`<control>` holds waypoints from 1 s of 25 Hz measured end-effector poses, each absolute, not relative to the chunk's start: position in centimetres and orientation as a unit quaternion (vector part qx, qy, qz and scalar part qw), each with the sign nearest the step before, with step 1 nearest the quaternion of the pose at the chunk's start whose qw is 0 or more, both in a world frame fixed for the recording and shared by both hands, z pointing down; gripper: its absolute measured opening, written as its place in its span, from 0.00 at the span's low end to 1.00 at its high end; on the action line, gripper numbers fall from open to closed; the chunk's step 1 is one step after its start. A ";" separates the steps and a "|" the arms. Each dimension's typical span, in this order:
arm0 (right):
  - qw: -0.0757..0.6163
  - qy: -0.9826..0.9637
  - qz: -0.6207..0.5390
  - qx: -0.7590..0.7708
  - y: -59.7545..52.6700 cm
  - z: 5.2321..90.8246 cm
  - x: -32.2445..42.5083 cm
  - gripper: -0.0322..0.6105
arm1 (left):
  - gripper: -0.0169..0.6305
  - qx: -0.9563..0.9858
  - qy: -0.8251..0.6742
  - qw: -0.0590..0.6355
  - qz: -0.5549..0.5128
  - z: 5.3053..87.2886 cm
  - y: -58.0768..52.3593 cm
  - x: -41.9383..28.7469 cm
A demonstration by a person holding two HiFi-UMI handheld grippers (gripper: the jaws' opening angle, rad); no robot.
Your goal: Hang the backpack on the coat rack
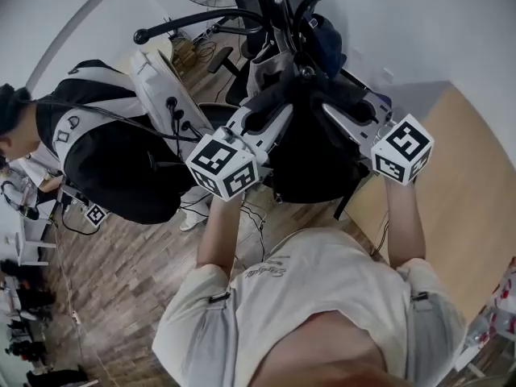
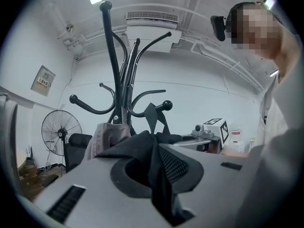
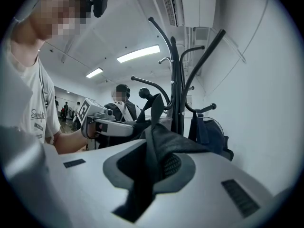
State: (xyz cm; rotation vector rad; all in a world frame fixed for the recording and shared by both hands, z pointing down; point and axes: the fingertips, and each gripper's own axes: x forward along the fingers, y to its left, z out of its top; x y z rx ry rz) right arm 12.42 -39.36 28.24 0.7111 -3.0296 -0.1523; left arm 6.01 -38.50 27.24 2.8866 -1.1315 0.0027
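A black backpack (image 1: 310, 156) hangs between my two grippers in front of the black coat rack (image 1: 278, 6). My left gripper (image 1: 268, 115) is shut on the bag's black fabric (image 2: 154, 175), and my right gripper (image 1: 343, 113) is shut on the fabric (image 3: 152, 170) from the other side. In the left gripper view the bag's top loop (image 2: 152, 115) stands upright just beside a ball-tipped hook (image 2: 166, 105) of the rack (image 2: 118, 80). In the right gripper view the loop (image 3: 156, 106) shows close to a ball-tipped hook (image 3: 144, 93) of the rack (image 3: 176, 89).
A grey garment (image 2: 107, 137) and a dark blue bag (image 3: 206, 129) hang on the rack. Another person (image 1: 113, 151) in black and white stands at the left. A fan (image 2: 61, 132) and an office chair (image 2: 78, 146) stand behind the rack. A white wall (image 3: 256, 103) is close on the right.
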 end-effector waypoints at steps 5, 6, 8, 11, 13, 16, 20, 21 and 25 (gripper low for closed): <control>0.022 -0.970 -0.032 0.239 -40.5 29.9 12.2 0.11 | 0.11 0.924 -0.381 0.031 0.012 28.8 -39.7 5.5; 0.022 -0.970 -0.028 0.241 -40.7 30.2 12.1 0.12 | 0.11 0.923 -0.382 0.036 0.011 29.1 -40.0 5.4; 0.020 -0.970 -0.021 0.242 -41.1 30.5 12.1 0.12 | 0.11 0.922 -0.385 0.037 0.013 29.3 -40.3 5.2; 0.012 -0.971 -0.015 0.238 -41.6 30.7 12.0 0.13 | 0.11 0.922 -0.385 0.023 0.017 29.3 -40.7 5.0; 0.006 -0.971 -0.017 0.239 -41.6 30.8 12.0 0.13 | 0.11 0.925 -0.379 0.019 0.017 29.4 -40.7 4.9; -0.006 -0.967 -0.027 0.252 -41.4 31.0 12.1 0.14 | 0.11 0.929 -0.369 0.015 0.011 29.7 -40.4 4.8; -0.031 -0.958 -0.055 0.280 -40.3 30.9 12.6 0.21 | 0.12 0.920 -0.392 -0.009 0.007 29.9 -39.9 4.4; -0.036 -0.956 -0.061 0.286 -40.0 31.0 12.8 0.26 | 0.12 0.917 -0.400 -0.017 0.011 30.1 -39.8 4.2; -0.026 -0.938 -0.065 0.340 -39.1 32.3 14.5 0.27 | 0.18 0.903 -0.426 -0.036 0.030 31.3 -39.1 3.1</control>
